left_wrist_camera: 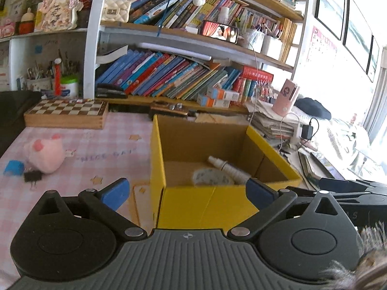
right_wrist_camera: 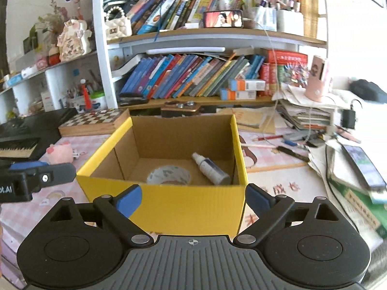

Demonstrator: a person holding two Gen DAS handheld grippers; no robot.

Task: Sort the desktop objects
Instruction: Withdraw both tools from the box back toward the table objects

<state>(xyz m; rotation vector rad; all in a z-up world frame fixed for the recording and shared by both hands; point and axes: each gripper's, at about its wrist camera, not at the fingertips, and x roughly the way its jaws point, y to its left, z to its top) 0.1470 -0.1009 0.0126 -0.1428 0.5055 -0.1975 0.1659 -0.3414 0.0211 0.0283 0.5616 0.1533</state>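
Yellow box (right_wrist_camera: 169, 207) holds tape (right_wrist_camera: 168, 175) and bottle (right_wrist_camera: 210, 166); left gripper (left_wrist_camera: 187, 192) and right gripper (right_wrist_camera: 193, 199) gape wide, empty.

Black left claw (left_wrist_camera: 187, 194) with blue pads (left_wrist_camera: 115, 191) (silver screws).

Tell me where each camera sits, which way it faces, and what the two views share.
Left wrist: on the left gripper, open and empty, looking forward and down at the yellow box from its left front corner; the pink plush lies to the left, and the right gripper shows at the right edge.
Right wrist: on the right gripper, open and empty, facing the box's front wall squarely; the left gripper shows at left.
Shared: box, tape roll and spray bottle inside it, plush, chessboard, bookshelf.
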